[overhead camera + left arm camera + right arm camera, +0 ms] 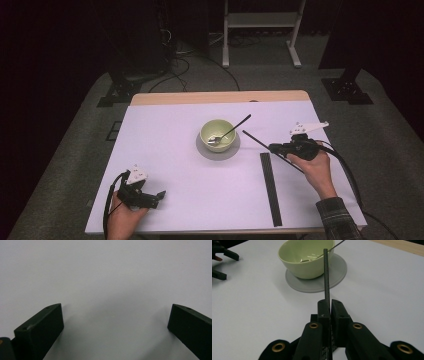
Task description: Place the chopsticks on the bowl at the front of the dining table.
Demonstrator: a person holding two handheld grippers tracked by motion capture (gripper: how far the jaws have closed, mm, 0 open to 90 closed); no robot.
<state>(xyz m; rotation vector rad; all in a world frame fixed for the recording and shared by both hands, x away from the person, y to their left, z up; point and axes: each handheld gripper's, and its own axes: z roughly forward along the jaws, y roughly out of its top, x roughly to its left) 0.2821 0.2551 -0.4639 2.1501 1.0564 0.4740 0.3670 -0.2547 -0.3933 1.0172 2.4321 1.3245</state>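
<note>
Worktop (pixel 165 165), high view: bare white surface lies wide between my two grippers and toward the near edge. My right gripper (pixel 274 147) has its jaws clamped on a thin black rod (pixel 255 139), which juts beyond them toward the green bowl (pixel 218 134) on its grey mat (pixel 218 152); its tip stops just short. My left gripper (pixel 159 195) rests near the front-left edge, jaws apart, nothing between.

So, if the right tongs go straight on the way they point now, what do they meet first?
Probably the pale green bowl on its grey round coaster; the thin black stick clamped in the right tongs would touch it first, though depth is unclear.
</note>
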